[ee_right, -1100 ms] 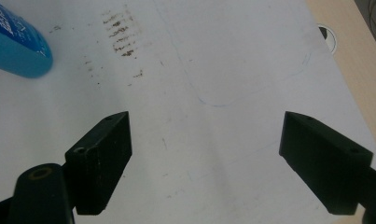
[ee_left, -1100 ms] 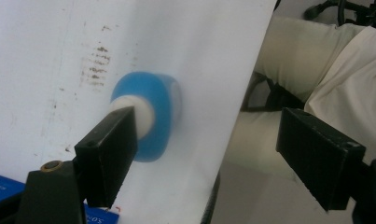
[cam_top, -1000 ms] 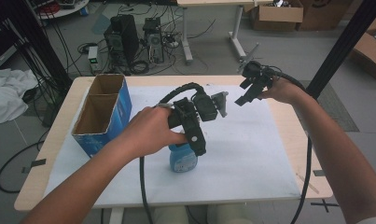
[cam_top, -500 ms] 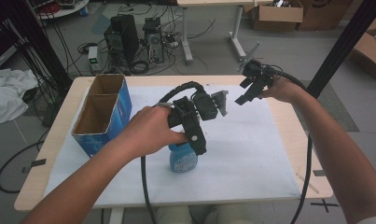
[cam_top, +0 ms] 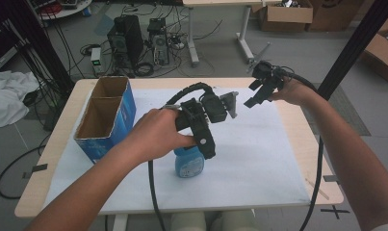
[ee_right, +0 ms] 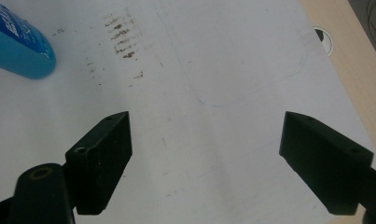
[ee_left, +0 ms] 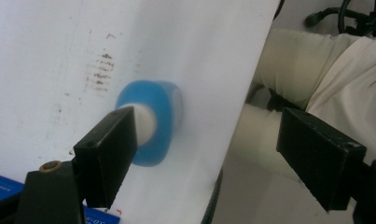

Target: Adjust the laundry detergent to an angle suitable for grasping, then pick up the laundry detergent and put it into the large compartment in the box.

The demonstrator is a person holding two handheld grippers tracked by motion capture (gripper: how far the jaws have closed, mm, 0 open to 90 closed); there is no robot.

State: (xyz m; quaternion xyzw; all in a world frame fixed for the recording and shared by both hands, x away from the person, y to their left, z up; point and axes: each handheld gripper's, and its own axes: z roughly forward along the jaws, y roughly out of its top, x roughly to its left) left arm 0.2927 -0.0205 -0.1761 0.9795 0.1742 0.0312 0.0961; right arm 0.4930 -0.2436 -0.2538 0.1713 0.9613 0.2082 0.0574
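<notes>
A blue bottle (cam_top: 189, 164) with a white cap stands upright on the white mat (cam_top: 259, 144), near the table's front middle. My left gripper (cam_top: 203, 144) hangs right above it, pointing down. In the left gripper view the bottle (ee_left: 162, 121) is seen from above, and the left gripper (ee_left: 209, 126) is wide open, one jaw overlapping the white cap and not touching it. My right gripper (cam_top: 259, 94) is held in the air over the far right of the mat. It is open (ee_right: 206, 123) with nothing between its jaws, and the bottle (ee_right: 17, 51) lies off to its upper left.
An open blue cardboard box (cam_top: 105, 118) with two compartments stands at the table's left. A thin stick (cam_top: 316, 187) lies near the front right edge. The person's legs (ee_left: 297, 65) are just past the table's front edge. Computer towers (cam_top: 129, 41) and cables sit on the floor beyond.
</notes>
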